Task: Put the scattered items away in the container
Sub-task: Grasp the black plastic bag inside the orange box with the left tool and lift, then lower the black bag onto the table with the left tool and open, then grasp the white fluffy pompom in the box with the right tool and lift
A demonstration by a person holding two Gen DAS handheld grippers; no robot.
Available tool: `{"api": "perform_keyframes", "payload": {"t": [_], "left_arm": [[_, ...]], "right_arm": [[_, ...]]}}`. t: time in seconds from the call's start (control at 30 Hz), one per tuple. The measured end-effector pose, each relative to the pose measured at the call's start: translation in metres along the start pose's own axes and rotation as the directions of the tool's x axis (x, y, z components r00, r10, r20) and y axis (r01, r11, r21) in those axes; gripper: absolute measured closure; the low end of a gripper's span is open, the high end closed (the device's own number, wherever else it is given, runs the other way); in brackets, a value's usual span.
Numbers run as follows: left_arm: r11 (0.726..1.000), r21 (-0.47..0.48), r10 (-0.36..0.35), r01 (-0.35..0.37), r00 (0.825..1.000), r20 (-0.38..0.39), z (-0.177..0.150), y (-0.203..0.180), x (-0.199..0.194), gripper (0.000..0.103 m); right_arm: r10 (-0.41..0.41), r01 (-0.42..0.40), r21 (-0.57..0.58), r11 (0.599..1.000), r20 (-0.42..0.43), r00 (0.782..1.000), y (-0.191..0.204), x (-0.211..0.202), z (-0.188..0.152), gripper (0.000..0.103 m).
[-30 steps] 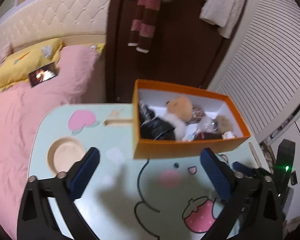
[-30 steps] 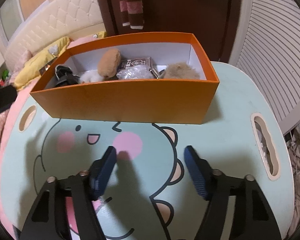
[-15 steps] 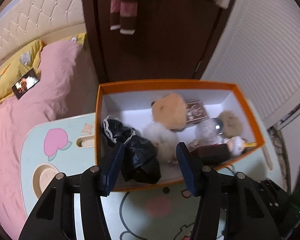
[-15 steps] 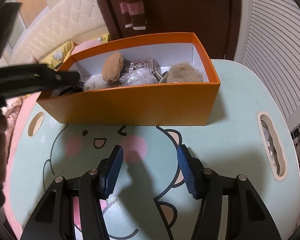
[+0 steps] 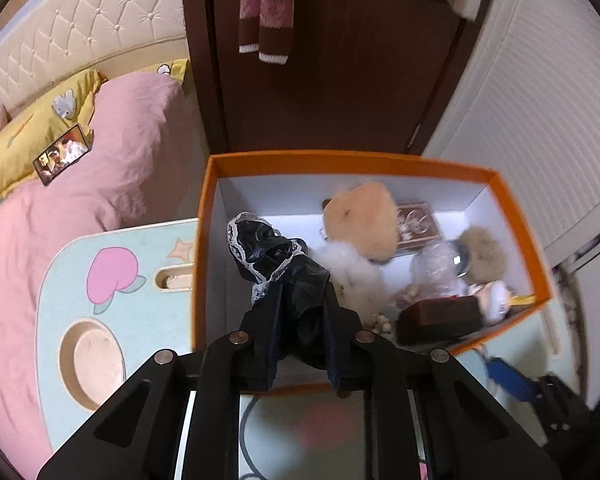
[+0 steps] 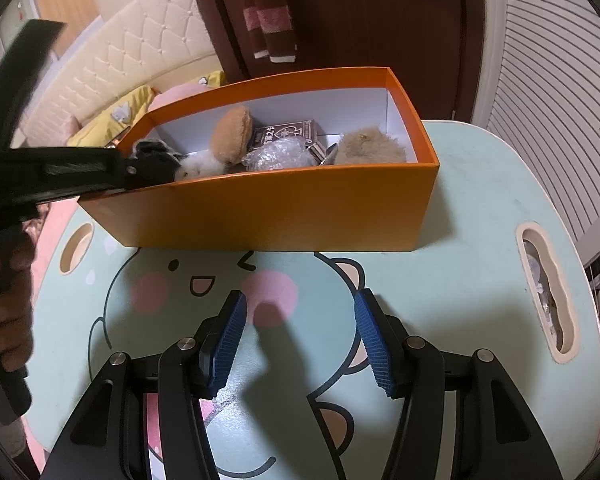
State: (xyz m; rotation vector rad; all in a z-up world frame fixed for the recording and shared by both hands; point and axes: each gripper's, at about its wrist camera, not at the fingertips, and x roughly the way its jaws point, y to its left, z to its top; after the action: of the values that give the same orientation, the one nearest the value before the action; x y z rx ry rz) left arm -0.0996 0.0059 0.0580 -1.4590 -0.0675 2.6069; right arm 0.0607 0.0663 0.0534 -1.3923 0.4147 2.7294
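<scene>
A: Task thing first. Crumpled black fabric piece with white lace trim (image 5: 274, 258), lying in the left end of the orange cardboard box with white inside (image 5: 516, 240), directly ahead of the left tool (image 5: 300, 332).

B: Handling?

A: Soft, light, floppy, I'd say. It'll bunch and drape, not fragile. Best hold is a thick fold in the middle; the lace edge looks likely to slip out or snag.

B: Left tool state?

A: Jaws closing, nearly together, and the pads are already pinching the near fold of the fabric. The right tool (image 6: 298, 338) is spread partway, nothing between its blue ribbed pads (image 6: 374, 340), hovering over the mint-green cartoon-printed bench (image 6: 472, 280), box just beyond it.

B: Other box contents?

A: Right of the left tool: tan round plush (image 5: 362, 220), white fluffy pom (image 5: 352, 268), clear crinkly plastic bundle (image 5: 438, 266), beige fur ball (image 5: 482, 252), dark brown small case (image 5: 440, 318).

B: Any writing?

A: Dark patterned card box (image 6: 288, 134) has pale print on top, too small to read. No brand legible anywhere.
</scene>
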Motion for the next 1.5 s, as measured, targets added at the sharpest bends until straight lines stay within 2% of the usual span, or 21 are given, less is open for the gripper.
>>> {"api": "perform_keyframes", "payload": {"t": [0.17, 0.33, 0.5, 0.63, 0.9, 0.93, 1.0, 1.03, 1.07, 1.1, 1.13, 1.27, 1.37, 1.5], "left_arm": [[0.995, -0.019, -0.095, 0.098, 0.989, 0.116, 0.000, 0.011, -0.048, 0.085], [0.987, -0.038, -0.148, 0.156, 0.976, 0.160, -0.011, 0.026, -0.081, 0.085], [0.968, -0.090, -0.219, 0.232, 0.966, 0.141, -0.041, 0.042, -0.087, 0.085], [0.960, -0.100, -0.252, 0.262, 0.962, 0.102, -0.067, 0.045, -0.076, 0.085], [0.963, -0.100, -0.246, 0.250, 0.968, 0.050, -0.104, 0.035, -0.045, 0.085], [0.962, -0.101, -0.250, 0.252, 0.968, 0.038, -0.107, 0.033, -0.041, 0.083], [0.958, -0.115, -0.259, 0.261, 0.965, 0.038, -0.110, 0.032, -0.038, 0.070], [0.957, -0.119, -0.261, 0.264, 0.965, 0.040, -0.112, 0.033, -0.038, 0.057], [0.956, -0.122, -0.262, 0.266, 0.964, 0.045, -0.114, 0.034, -0.038, 0.039], [0.956, -0.123, -0.262, 0.267, 0.964, 0.050, -0.116, 0.034, -0.038, 0.032], [0.956, -0.125, -0.260, 0.266, 0.964, 0.061, -0.118, 0.036, -0.039, 0.030], [0.965, -0.134, -0.216, 0.225, 0.974, 0.074, -0.124, 0.039, -0.037, 0.030], [0.976, -0.131, -0.165, 0.172, 0.984, 0.062, -0.127, 0.040, -0.032, 0.029], [0.991, -0.071, -0.108, 0.115, 0.990, 0.094, -0.132, 0.032, -0.029, 0.029]], "right_arm": [[-0.002, 0.002, 0.009, 1.000, -0.006, 1.000, 0.000, -0.001, 0.000, 0.047], [-0.011, 0.011, 0.011, 1.000, -0.013, 1.000, 0.000, -0.002, 0.001, 0.047], [-0.019, 0.019, 0.011, 1.000, -0.009, 1.000, 0.000, -0.005, 0.000, 0.047], [-0.034, 0.034, 0.005, 0.999, -0.001, 0.999, 0.002, -0.008, 0.001, 0.047], [-0.037, 0.037, -0.001, 0.999, -0.007, 0.999, 0.006, -0.011, 0.000, 0.047], [-0.036, 0.036, -0.001, 0.999, -0.008, 0.999, 0.006, -0.011, 0.000, 0.047], [-0.029, 0.029, 0.000, 1.000, -0.009, 1.000, 0.007, -0.013, 0.000, 0.047], [-0.022, 0.022, 0.001, 1.000, -0.009, 1.000, 0.007, -0.016, 0.001, 0.047], [-0.011, 0.011, 0.002, 1.000, -0.006, 1.000, 0.008, -0.018, 0.003, 0.047], [0.001, -0.001, 0.003, 1.000, -0.002, 1.000, 0.010, -0.021, 0.006, 0.047], [0.020, -0.020, -0.004, 1.000, 0.007, 1.000, 0.012, -0.026, 0.010, 0.047], [0.100, -0.096, -0.062, 0.994, 0.065, 0.993, 0.030, -0.041, 0.042, 0.047], [0.149, -0.145, -0.066, 0.987, 0.052, 0.988, 0.045, -0.035, 0.075, 0.047], [0.108, -0.109, -0.110, 0.988, -0.017, 0.994, 0.070, -0.002, 0.107, 0.047]]}}
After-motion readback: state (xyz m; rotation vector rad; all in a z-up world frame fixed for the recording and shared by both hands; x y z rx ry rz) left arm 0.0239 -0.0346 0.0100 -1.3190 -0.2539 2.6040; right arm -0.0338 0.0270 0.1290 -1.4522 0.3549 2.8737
